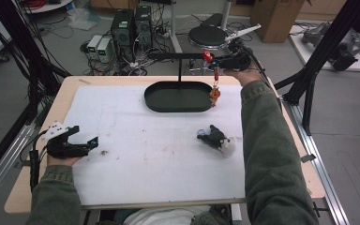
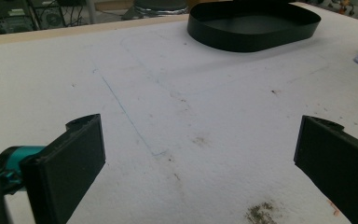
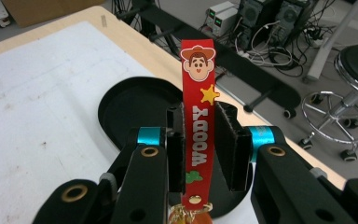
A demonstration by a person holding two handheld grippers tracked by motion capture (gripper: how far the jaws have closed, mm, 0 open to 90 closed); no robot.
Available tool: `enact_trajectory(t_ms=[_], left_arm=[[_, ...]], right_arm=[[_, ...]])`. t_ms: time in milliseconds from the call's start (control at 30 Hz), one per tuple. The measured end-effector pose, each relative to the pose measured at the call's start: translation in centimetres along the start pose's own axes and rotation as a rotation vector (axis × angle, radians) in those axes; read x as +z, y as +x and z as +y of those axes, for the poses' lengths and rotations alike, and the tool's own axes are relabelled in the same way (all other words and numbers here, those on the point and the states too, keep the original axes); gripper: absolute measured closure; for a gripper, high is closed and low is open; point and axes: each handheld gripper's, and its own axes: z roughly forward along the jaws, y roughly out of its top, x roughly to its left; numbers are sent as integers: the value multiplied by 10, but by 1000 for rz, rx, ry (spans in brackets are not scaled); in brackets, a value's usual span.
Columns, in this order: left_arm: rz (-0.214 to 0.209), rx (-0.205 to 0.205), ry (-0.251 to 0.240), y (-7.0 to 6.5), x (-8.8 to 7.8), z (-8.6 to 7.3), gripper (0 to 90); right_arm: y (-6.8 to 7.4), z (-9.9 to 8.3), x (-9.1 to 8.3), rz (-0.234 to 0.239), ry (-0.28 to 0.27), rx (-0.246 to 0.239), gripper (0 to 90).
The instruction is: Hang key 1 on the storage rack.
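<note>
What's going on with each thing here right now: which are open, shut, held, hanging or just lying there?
Right gripper: shut on the red Woody strap, raised beside the stand's bar.
Red Woody strap: held upright between the jaws, a small orange charm dangling below.
Left gripper: open, nothing between the jaws, low over the white mat.
Black oval tray: empty, the stand's base.
Dark keychain toy: lying loose on the mat.

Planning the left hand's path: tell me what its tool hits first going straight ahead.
Likely nothing soon: the open left tool faces bare white mat; farther along that line sits the black tray.
</note>
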Motion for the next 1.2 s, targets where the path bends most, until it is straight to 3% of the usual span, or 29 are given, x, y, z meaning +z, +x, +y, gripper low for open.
enact_trajectory(t_ms=[300, 500, 700, 900, 1200], left_arm=[[-4, -4, -7, 0, -1, 0, 23], [-8, -8, -14, 1, 1, 0, 23], [-9, -14, -21, 1, 1, 0, 23], [-10, -10, -16, 1, 1, 0, 23], [-11, -9, -15, 1, 1, 0, 23]], right_arm=[[-1, 23, 15, -6, 12, -45, 750], [-4, 33, 26, -14, 11, -27, 749], [-8, 40, 27, -30, -6, -16, 749], [-18, 41, 24, -76, 7, -15, 750], [-20, 46, 27, -111, -10, -3, 749]])
